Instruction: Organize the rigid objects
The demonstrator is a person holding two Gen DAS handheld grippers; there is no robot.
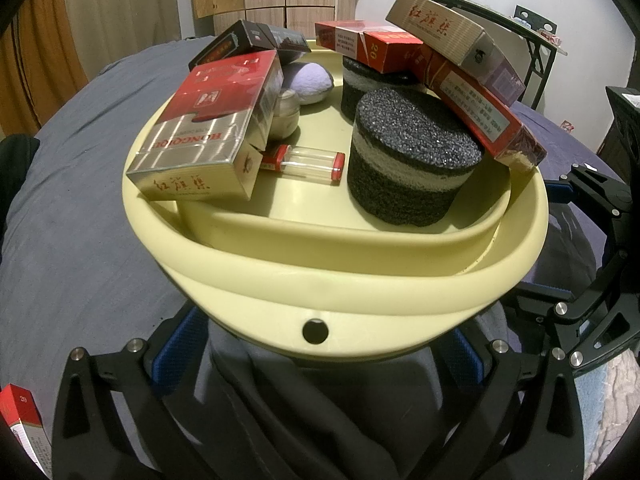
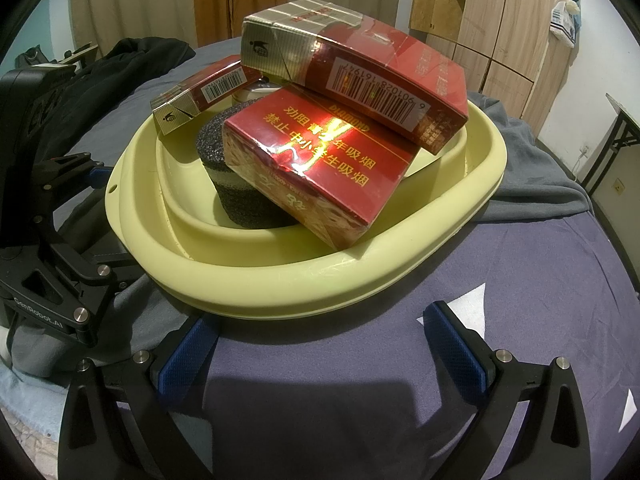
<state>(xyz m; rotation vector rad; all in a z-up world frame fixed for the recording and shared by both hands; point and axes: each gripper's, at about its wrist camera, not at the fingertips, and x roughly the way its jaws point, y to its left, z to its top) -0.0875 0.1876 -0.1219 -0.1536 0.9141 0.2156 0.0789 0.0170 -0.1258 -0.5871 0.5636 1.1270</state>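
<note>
A pale yellow basin [image 1: 360,256] [image 2: 280,276] sits on a bed. Several cigarette cartons lie in it: a silver-red one [image 1: 200,128] on the left rim, a red one [image 1: 476,108] [image 2: 320,168] leaning on the right rim, and a tan-topped one [image 1: 452,36] [image 2: 360,76] stacked on that. Two black sponges [image 1: 412,160] [image 2: 232,168], a clear lighter [image 1: 304,162], a purple plush [image 1: 308,80] and a small jar [image 1: 286,114] lie inside. My left gripper [image 1: 320,352] is open just below the near rim. My right gripper [image 2: 320,352] is open before the rim, holding nothing.
Grey and purple sheets [image 2: 480,272] cover the bed. A red pack [image 1: 20,412] lies loose at the near left. Dark clothing [image 2: 100,76] is heaped beyond the basin. Wooden wardrobes [image 2: 500,20] and a folding table [image 1: 532,36] stand behind.
</note>
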